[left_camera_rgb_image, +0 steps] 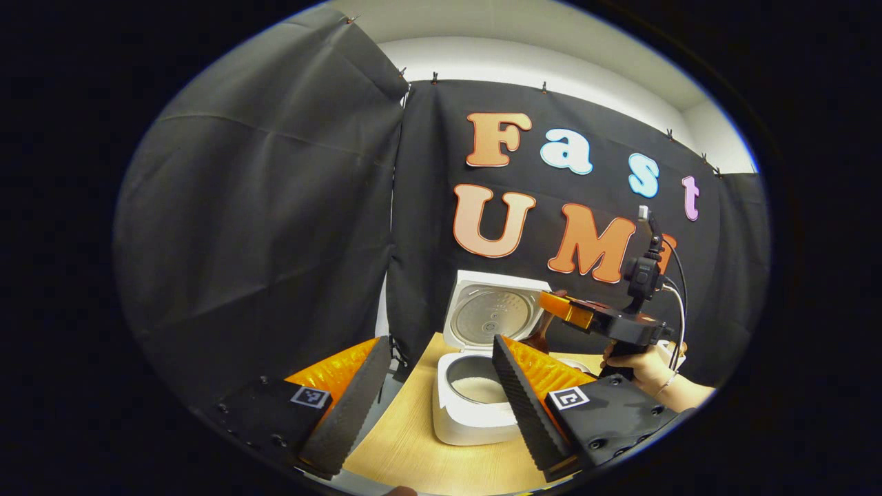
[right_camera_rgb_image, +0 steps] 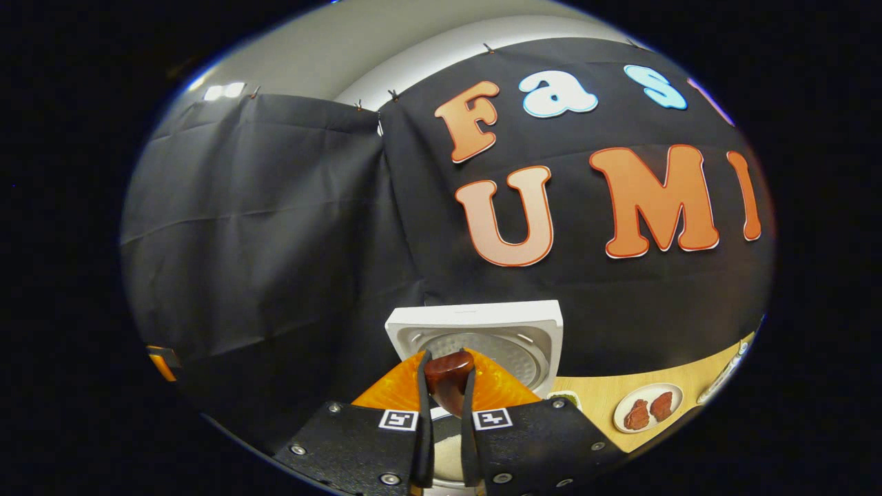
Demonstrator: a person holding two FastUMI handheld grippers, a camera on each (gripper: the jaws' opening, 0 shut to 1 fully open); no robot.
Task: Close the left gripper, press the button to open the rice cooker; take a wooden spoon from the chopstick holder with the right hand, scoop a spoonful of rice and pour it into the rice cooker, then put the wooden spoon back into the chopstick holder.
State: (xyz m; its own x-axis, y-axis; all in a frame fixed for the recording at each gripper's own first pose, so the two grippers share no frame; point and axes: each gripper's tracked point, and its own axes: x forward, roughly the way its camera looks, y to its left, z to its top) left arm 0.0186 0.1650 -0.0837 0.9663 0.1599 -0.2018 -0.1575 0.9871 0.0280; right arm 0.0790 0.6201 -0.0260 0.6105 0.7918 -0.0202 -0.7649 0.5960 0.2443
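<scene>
I think I am on the pouring step. My right gripper [right_camera_rgb_image: 446, 393] is squeezed tight on the spoon [right_camera_rgb_image: 448, 382], holding it over the cooker [left_camera_rgb_image: 475, 406]. My left gripper [left_camera_rgb_image: 434, 399] is wide open and holds nothing. The cooker sits on the table [left_camera_rgb_image: 413, 448], lid [left_camera_rgb_image: 493, 313] up, with white rice in the pot. Next I should probably tip the spoon slowly, then carry it back to its holder.

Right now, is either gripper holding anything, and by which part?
The right gripper is shut on the wooden spoon, clamping the end of its handle. The left gripper is open and holds nothing.
</scene>
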